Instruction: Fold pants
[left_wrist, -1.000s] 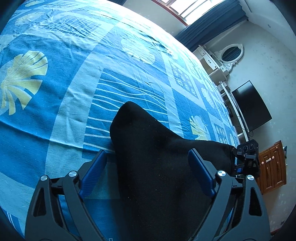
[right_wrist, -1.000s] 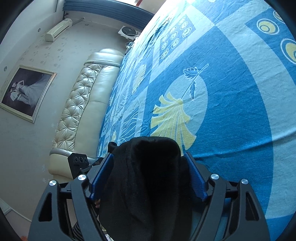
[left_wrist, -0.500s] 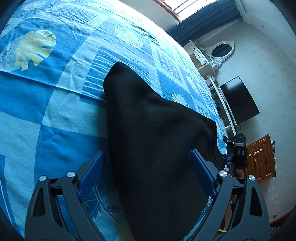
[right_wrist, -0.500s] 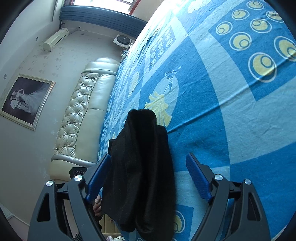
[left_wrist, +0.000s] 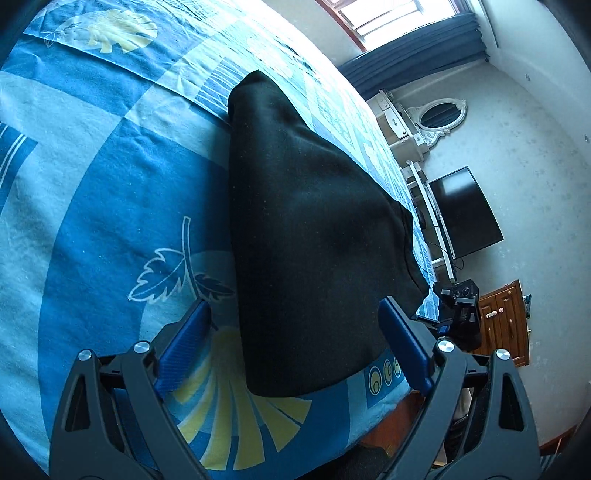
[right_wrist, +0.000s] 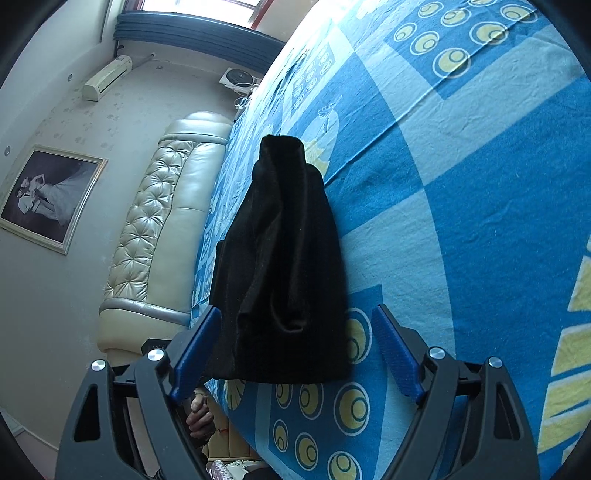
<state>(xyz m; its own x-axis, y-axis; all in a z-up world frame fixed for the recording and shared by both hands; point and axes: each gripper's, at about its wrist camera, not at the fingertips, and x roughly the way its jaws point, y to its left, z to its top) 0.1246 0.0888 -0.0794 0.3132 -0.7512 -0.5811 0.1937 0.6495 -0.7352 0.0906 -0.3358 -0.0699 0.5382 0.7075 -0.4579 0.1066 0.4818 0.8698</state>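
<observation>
Pants (left_wrist: 310, 236) lie as a dark folded bundle on the bed (left_wrist: 92, 206), close to its near edge, resting flat on the blue patterned sheet. Seen from the right wrist view, the pants (right_wrist: 284, 266) look narrower and show a loose pucker near the bottom hem, so the fold seems laid down but not smoothed.

Both tools sit back from the cloth. The left gripper (left_wrist: 295, 343) has its fingers (left_wrist: 184, 343) spread wide, one on each side of the bundle's near end, with nothing between them gripped. The right gripper (right_wrist: 295, 345) is likewise spread wide and holds nothing; its fingers (right_wrist: 397, 350) flank the hem without touching it, as far as can be told. That placement reads as a release: the garment is set down where the fold should stay, and the spread fingers let it settle without dragging.

Compared with a second ago, when the fabric filled the space between each pair of fingers and stood bunched up close to the cameras, the pants now lie lower and longer on the sheet, and both grippers have pulled back toward the bed's edge.
</observation>
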